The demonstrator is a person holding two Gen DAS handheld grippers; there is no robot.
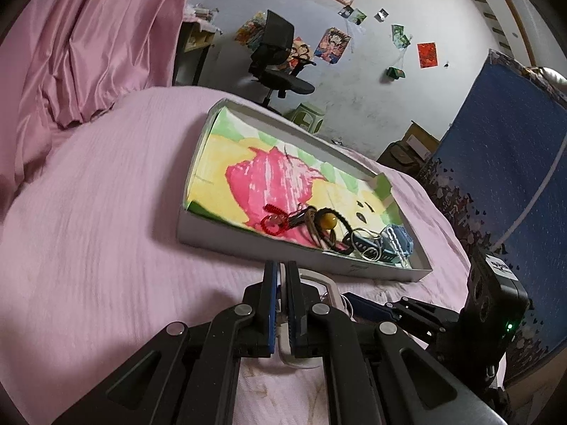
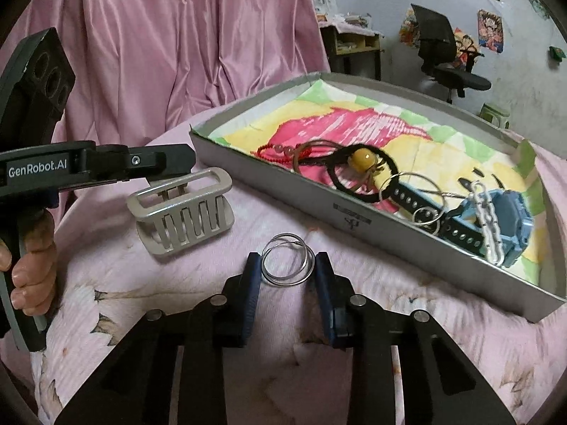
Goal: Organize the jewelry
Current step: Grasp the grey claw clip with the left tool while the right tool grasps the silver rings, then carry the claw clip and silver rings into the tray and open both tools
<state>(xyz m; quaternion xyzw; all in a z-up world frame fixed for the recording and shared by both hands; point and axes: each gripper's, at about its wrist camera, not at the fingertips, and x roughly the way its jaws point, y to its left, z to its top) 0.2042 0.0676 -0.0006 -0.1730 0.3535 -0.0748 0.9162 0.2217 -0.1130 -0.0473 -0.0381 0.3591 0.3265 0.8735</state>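
A shallow grey box (image 2: 368,219) sat on a pink bed (image 2: 248,219), holding a blue watch (image 2: 510,212) and bracelets. Just in front of the box, the open right gripper (image 2: 287,272) straddled two silver hoops (image 2: 287,264). The left gripper (image 1: 281,304) clamped a silver slotted clip (image 2: 184,209) beside the box.

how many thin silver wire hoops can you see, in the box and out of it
3 groups. One pair of overlapping hoops lies on the pink bedspread between the right gripper fingers. In the box: a large hoop and a small hoop. More may hide in the tangle.
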